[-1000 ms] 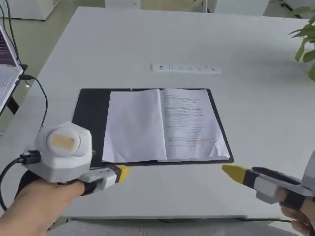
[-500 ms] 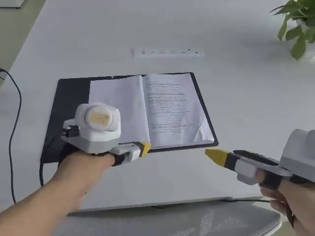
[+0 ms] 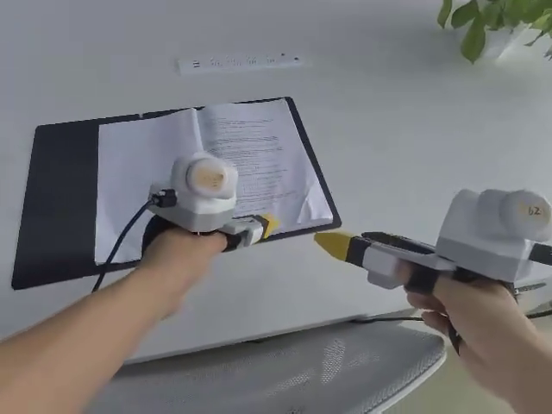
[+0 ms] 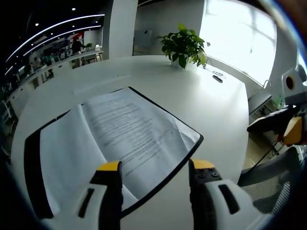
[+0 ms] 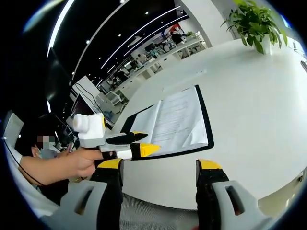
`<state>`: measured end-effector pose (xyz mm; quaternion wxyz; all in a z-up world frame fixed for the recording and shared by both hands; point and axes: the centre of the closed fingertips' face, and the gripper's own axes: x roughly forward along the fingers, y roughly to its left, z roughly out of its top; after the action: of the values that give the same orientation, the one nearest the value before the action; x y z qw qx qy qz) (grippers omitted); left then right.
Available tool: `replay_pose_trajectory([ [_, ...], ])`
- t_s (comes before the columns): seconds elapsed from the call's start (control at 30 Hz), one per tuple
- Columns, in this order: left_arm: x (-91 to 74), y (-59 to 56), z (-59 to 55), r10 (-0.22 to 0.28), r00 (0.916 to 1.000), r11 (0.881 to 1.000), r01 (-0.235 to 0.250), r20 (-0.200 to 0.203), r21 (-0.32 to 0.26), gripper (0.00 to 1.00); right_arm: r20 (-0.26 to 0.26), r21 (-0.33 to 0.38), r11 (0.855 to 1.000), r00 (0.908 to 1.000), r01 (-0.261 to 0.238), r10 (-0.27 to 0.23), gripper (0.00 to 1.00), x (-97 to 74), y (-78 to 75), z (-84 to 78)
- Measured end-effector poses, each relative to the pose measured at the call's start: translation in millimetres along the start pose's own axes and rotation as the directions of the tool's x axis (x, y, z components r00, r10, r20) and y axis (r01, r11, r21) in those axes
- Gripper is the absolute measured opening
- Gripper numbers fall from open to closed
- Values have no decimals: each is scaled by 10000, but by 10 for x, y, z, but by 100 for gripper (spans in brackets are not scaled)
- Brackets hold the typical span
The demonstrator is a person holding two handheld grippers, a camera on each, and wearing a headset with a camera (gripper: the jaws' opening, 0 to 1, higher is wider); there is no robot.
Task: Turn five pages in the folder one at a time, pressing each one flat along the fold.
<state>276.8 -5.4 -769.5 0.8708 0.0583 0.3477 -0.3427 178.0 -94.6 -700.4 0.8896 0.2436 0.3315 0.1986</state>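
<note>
Folder: the folder (image 3: 60, 198) lies open on the white bench (image 3: 397, 129), with a blank page (image 3: 142, 185) on the left and a printed page (image 3: 259, 159) on the right.
Left tool: the left tool (image 4: 156, 165) has its jaws apart and grips nothing. The folder's near right corner lies just beyond and between its tips.
Right tool: the right tool (image 5: 160, 164) also has its jaws spread and is empty. It is off the folder, just near of that same corner.
Head view gives: a power strip (image 3: 240, 62) beyond the folder's far edge, a grey chair (image 3: 285, 371) at the bench's near side, and a cable (image 3: 121, 246) trailing from the left tool across the blank page.
Left gripper view adds: a plant (image 4: 184, 45) at the far end of the bench, and the right tool coming in at the right.
Right gripper view adds: the left tool from the side, its yellow tips over the near edge of the printed page.
Since half a second ago: the left tool has moved right, from the near end of the fold onto the printed page's near edge. The right tool keeps its place by the corner, and the pages lie as they did.
</note>
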Motion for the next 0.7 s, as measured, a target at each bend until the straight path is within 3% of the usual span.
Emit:
replay_pose_trajectory([
  [0.13, 124, 22, -42, 179, 9998, 9997, -176, -116, 188, 55, 2, 56, 10000, 10000, -33, 33, 59, 66, -49, -3],
  [0.43, 298, 43, 67, 564, 9974, 9980, -576, 443, 249, 56, 13, 325, 9994, 9999, -101, 101, 58, 177, -110, 6],
  [0.7, 458, 5, 92, 770, 9945, 9957, -804, 712, 457, 56, 65, 518, 9985, 9998, -190, 187, 57, 238, -173, 39],
])
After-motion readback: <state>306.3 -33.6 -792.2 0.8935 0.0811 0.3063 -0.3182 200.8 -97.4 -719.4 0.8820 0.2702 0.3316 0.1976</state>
